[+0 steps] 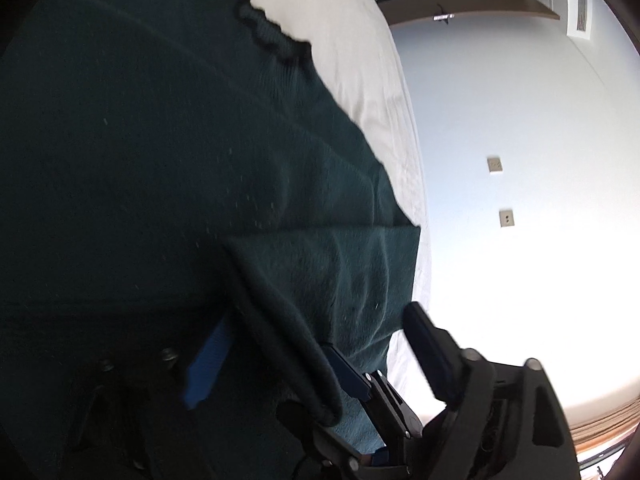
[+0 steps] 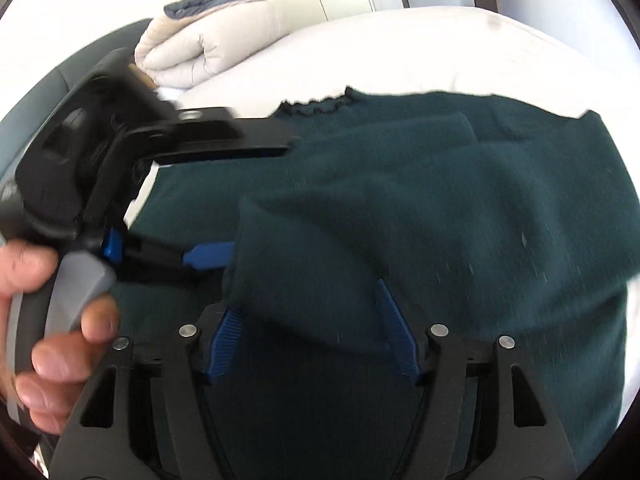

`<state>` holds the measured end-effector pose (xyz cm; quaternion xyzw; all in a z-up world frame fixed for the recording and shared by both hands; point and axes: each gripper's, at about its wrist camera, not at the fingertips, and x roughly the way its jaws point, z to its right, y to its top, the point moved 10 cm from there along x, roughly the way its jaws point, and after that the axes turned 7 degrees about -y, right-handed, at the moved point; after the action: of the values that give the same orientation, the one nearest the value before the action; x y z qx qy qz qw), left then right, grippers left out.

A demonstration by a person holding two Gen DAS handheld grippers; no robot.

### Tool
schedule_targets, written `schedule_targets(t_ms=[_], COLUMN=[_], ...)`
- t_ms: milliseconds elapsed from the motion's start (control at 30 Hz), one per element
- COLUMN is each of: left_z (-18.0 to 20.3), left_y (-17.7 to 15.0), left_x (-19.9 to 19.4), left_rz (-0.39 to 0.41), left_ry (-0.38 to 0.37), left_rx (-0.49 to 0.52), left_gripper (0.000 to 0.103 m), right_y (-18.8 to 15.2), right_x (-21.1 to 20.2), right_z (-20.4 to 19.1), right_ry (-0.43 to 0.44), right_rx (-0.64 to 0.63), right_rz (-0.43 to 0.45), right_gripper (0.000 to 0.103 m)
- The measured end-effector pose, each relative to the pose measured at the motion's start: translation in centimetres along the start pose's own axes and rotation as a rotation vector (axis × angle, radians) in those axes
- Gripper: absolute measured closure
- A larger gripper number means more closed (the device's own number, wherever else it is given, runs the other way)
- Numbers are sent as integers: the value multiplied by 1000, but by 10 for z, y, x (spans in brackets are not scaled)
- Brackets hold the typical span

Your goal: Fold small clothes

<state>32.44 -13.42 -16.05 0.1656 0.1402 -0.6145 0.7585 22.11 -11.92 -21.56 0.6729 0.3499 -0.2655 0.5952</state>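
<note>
- Right gripper: jaws spread wide, blue pads either side of a folded flap of the dark green sweater; neither pad visibly pinches it.
- Left gripper: jaws apart, a rolled sweater edge draped over one blue finger; in the right wrist view it sits at 9 o'clock, held by a hand.
- Sweater: spread flat on the white bed, ruffled collar at 12 o'clock.
- Folded duvet: 11 o'clock, well apart.

Light: bright daylight, wall blown out white.
Blur: motion smear on near parts.
Edges: fisheye bending, dark corners.
</note>
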Motion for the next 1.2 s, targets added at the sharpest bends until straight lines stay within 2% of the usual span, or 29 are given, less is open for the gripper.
schedule_targets(t_ms=[67, 133, 167, 200, 233, 367, 500, 600, 767, 967, 1133, 1200], left_z=[-2, -4, -4, -3, 0, 21, 54, 62, 13, -59, -74, -75], left_y=[-1, 1, 2, 3, 4, 20, 50, 72, 92, 87, 79, 77], left_x=[4, 3, 3, 1, 1, -9, -36, -65, -104, -110, -101, -101], left_rz=[-9, -1, 5, 8, 11, 57, 149, 215, 267, 248, 231, 227], left_ry=[22, 35, 48, 62, 79, 83, 130, 168, 207, 263, 256, 252], left_rx=[0, 0, 5, 18, 38, 115, 243, 297, 216, 112, 104, 115], left_gripper=[52, 66, 78, 85, 98, 97, 97, 97, 97, 97, 96, 96], right_y=[-8, -14, -19, -20, -22, -14, -6, 0, 5, 4, 14, 23], right_x=[-4, -13, -16, -22, -29, -36, -42, -45, -36, -31, -23, -22], right_z=[3, 18, 24, 30, 36, 67, 95, 115, 138, 144, 150, 153], right_ry=[16, 32, 53, 73, 99, 244, 307, 329, 352, 321, 319, 316], right_rx=[29, 69, 105, 130, 164, 406, 549, 627, 707, 697, 715, 729], right_rz=[-16, -42, -53, -51, -48, -39, -6, 47, 83, 90, 76, 84], right_gripper=[39, 39, 39, 39, 39, 39, 39, 38, 38, 38, 38, 33])
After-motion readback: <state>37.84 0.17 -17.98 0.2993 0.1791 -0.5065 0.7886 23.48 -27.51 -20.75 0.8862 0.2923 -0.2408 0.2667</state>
